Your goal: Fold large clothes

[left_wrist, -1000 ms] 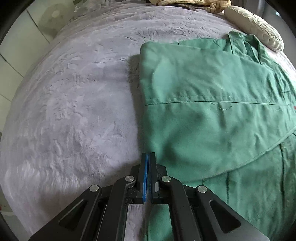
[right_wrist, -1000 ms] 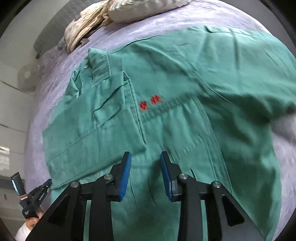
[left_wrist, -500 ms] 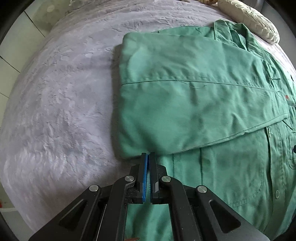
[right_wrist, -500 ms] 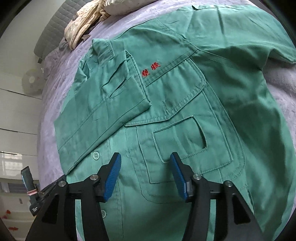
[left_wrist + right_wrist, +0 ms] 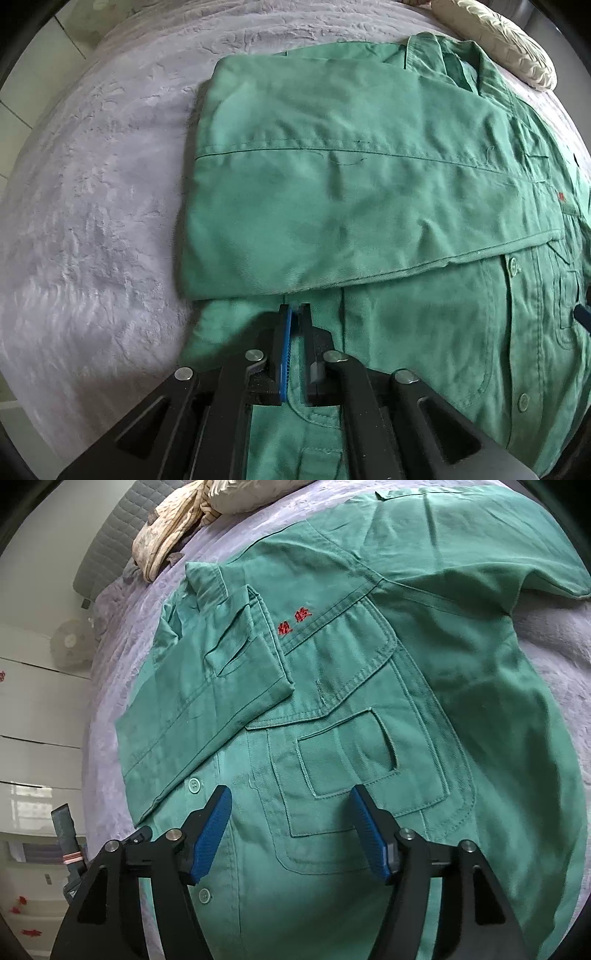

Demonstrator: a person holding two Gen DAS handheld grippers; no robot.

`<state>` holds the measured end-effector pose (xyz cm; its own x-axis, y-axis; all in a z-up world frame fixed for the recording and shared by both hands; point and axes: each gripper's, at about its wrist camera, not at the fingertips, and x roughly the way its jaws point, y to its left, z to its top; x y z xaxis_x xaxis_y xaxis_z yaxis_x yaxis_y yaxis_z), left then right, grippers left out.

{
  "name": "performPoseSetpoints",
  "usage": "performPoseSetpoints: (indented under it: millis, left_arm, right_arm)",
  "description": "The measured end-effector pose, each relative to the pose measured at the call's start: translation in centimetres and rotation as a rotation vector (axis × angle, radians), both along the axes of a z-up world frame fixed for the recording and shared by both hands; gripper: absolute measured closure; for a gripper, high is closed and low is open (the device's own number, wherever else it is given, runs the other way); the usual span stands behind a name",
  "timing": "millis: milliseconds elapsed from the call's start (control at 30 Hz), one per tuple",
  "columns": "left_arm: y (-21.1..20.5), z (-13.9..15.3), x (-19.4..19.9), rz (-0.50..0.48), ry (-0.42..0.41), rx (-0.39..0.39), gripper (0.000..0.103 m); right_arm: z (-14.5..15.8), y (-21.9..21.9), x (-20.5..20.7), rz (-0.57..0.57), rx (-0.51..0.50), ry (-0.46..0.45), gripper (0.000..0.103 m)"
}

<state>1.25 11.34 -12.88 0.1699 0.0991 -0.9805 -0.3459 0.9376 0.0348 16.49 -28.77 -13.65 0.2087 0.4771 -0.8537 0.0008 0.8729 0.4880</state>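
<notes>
The green shirt [image 5: 369,709] lies buttoned-front up on the bed [image 5: 96,206], one sleeve folded across. Both claws are opening, empty: left claw [image 5: 294,314] narrow, right claw [image 5: 291,794] wide. Pinch the unfolded sleeve's edge, keeping layers flat
</notes>
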Motion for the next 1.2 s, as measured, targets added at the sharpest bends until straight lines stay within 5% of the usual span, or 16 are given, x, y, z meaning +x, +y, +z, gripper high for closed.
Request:
performPoseSetpoints:
  millis: [33, 333, 400, 533, 600, 700, 1200]
  left_arm:
    - [-0.1, 0.2, 0.1, 0.008, -0.003, 0.002, 0.000]
    - [-3.1, 1.7, 2.3, -0.055, -0.031, 0.103, 0.001]
    - [-3.6, 1.7, 2.8, -0.055, -0.025, 0.113, 0.001]
    - [-4.4, 1.9, 3.5, -0.058, -0.009, 0.164, 0.001]
    - [-4.9, 2.1, 3.4, -0.071, -0.001, 0.145, 0.001]
    - [-6.2, 2.0, 3.7, -0.100, 0.004, 0.114, 0.001]
    - [-13.8, 3.7, 6.6, -0.214, -0.037, 0.080, 0.001]
  right_arm:
    - [0.0, -0.1, 0.0, -0.001, 0.004, 0.000, 0.033]
    - [0.2, -0.9, 0.1, -0.007, 0.052, -0.015, 0.030]
    - [0.4, -1.3, 0.3, -0.010, 0.070, -0.025, 0.018]
    - [0.6, -1.9, 0.4, -0.016, 0.085, -0.039, 0.018]
    - [0.6, -2.4, 0.5, -0.021, 0.100, -0.044, 0.017]
    - [0.7, -3.2, 0.7, -0.027, 0.136, -0.056, 0.000]
    - [0.6, -6.4, 1.9, -0.039, 0.216, -0.049, 0.000]
